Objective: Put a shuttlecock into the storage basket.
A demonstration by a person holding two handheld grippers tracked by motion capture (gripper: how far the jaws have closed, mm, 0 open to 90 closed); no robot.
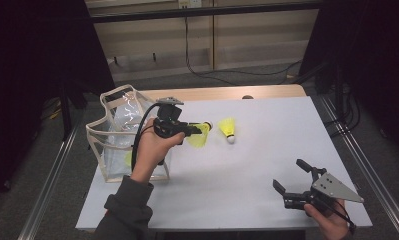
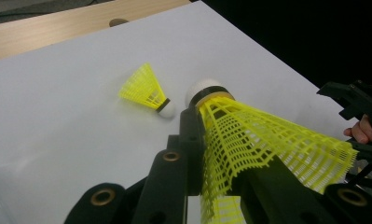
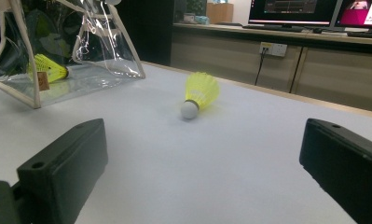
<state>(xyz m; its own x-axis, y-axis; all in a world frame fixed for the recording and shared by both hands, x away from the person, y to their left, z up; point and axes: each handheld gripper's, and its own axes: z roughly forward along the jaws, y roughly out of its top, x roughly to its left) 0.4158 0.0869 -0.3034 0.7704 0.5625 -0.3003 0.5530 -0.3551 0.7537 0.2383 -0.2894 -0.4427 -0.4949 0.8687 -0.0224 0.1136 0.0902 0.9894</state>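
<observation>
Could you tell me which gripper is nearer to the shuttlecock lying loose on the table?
The left. The left gripper, shut on another shuttlecock, sits just beside the loose shuttlecock. The right gripper, open, rests far off near the table's near right corner.

three yellow shuttlecocks: one in left gripper (image 1: 199, 131), its skirt pinched between black jaws, held shuttlecock (image 2: 249, 140); one loose shuttlecock (image 1: 228, 129) lying on table, also seen at (image 2: 148, 91) and (image 3: 198, 92); one bagged shuttlecock (image 3: 47, 69) inside bag. one clear bag (image 1: 118, 132) with cream trim, standing at table's left. two grippers: left, and right gripper (image 1: 294, 181) with jaws spread wide, nothing between. two hands, one per gripper. one white table (image 1: 267, 150). two monitors (image 3: 293, 10) at back of room.
</observation>
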